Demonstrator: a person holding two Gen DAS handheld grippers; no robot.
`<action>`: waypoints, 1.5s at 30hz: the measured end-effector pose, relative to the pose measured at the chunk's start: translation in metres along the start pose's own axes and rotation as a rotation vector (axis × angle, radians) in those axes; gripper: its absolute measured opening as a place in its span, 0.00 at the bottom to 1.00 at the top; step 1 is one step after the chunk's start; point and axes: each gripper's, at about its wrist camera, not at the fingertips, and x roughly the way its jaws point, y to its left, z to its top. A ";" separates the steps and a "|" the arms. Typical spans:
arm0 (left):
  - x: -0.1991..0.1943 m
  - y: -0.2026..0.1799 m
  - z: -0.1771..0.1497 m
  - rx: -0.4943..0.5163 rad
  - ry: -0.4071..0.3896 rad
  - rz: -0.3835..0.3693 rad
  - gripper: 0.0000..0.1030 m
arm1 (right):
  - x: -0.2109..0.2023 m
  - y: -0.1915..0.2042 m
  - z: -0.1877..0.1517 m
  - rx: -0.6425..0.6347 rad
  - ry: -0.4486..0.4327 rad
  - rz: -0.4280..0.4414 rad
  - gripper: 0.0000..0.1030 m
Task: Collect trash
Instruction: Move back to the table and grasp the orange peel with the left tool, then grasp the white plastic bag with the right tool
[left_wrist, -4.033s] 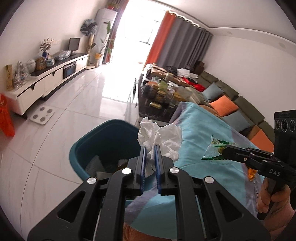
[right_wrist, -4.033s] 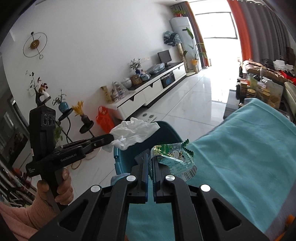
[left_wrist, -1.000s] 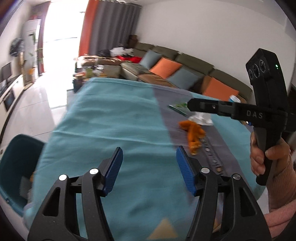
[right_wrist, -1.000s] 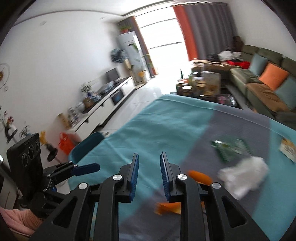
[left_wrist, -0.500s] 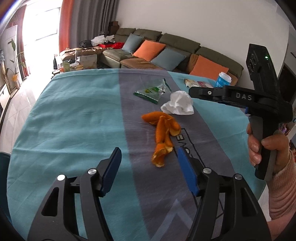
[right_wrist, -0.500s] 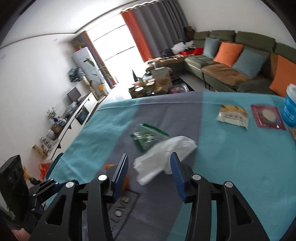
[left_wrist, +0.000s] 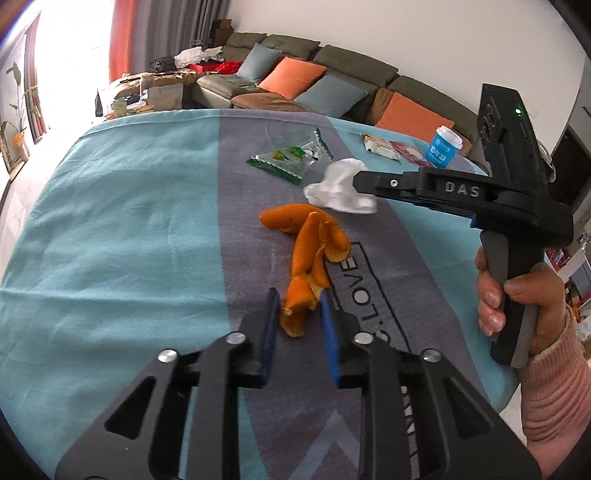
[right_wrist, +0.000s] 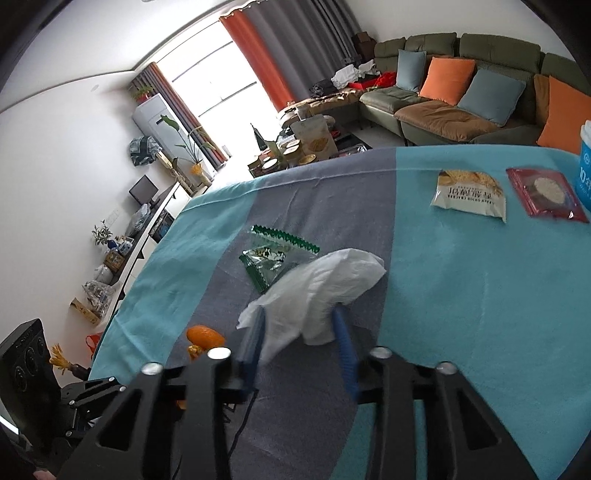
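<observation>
An orange peel (left_wrist: 306, 236) lies on the grey stripe of the tablecloth (left_wrist: 110, 221). My left gripper (left_wrist: 297, 295) has its jaws closing on the peel's near end, and both blue pads touch it. A crumpled white tissue (right_wrist: 321, 280) lies just beyond the peel. My right gripper (right_wrist: 299, 325) straddles it with jaws closing; the pads are blurred and the tissue still looks puffed up. From the left wrist view, the right gripper (left_wrist: 356, 179) reaches the tissue (left_wrist: 332, 188) from the right. A green wrapper (left_wrist: 288, 157) lies farther back.
A white snack packet (right_wrist: 469, 195), a red packet (right_wrist: 543, 195) and a blue cup (left_wrist: 445, 146) sit toward the table's far right. A sofa (left_wrist: 332, 74) with cushions stands behind. A hand (left_wrist: 517, 295) in a pink sleeve grips the right tool.
Both grippers swung from the bin side over the table and dropped lower. The left jaws narrowed from wide apart onto the peel. The right jaws widened, then began narrowing around the tissue.
</observation>
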 end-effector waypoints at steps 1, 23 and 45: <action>0.000 -0.001 0.000 0.006 -0.003 0.002 0.18 | 0.001 0.000 -0.001 0.001 0.001 0.002 0.18; -0.052 0.022 -0.014 -0.043 -0.120 -0.009 0.15 | -0.039 0.006 -0.002 -0.015 -0.083 0.057 0.02; -0.083 0.046 -0.035 -0.114 -0.162 0.032 0.15 | -0.006 -0.004 -0.012 0.043 0.008 -0.028 0.19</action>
